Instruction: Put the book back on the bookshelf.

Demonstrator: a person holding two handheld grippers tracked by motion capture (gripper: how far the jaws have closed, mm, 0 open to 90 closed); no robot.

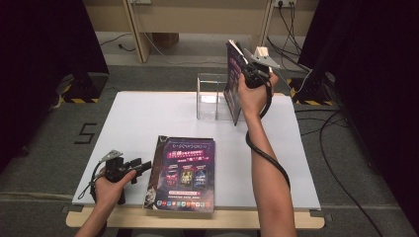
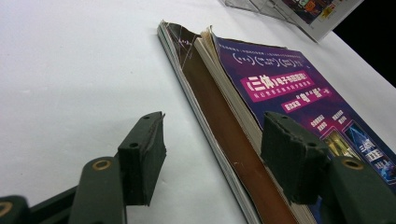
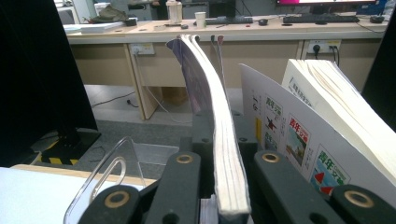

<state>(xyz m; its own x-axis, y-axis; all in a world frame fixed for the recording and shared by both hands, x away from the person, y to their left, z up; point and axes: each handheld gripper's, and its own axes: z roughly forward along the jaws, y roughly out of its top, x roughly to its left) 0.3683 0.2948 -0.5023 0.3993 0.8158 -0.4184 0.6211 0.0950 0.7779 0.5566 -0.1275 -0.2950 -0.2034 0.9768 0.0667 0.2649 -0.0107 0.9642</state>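
Magazines are being filed upright into the clear acrylic rack [image 1: 211,96], and everything here sits in relation to that rack. The right gripper [image 1: 245,66] is raised above the rack's right-hand end, its jaws clamped tight on the edge of a purple-covered magazine [image 1: 232,84]; the right gripper view shows both jaws pressed flat against its pages, and the magazine [image 3: 219,140] stands on edge between them. Holding it by one edge lets the rest hang vertical, which is probably why it is gripped this way: a magazine on edge can go down between the rack's dividers, whereas a flat one could not. Its lower corner reaches down beside the rack's right wall, though I cannot tell whether it touches the rack or the white table [image 1: 148,118]. Another magazine with a white back cover [image 3: 299,140] leans just to the right of the held one, apparently already at the rack.

Well in front of the rack, near the table's front edge, lies a stack of magazines [image 1: 184,173], flat and face up. The left gripper [image 1: 141,165] rests low on the table just left of that stack, jaws apart and empty, straddling the stack's spine edge [image 2: 219,140] without pressing on it. That placement looks like waiting: it seems ready to take the next copy.
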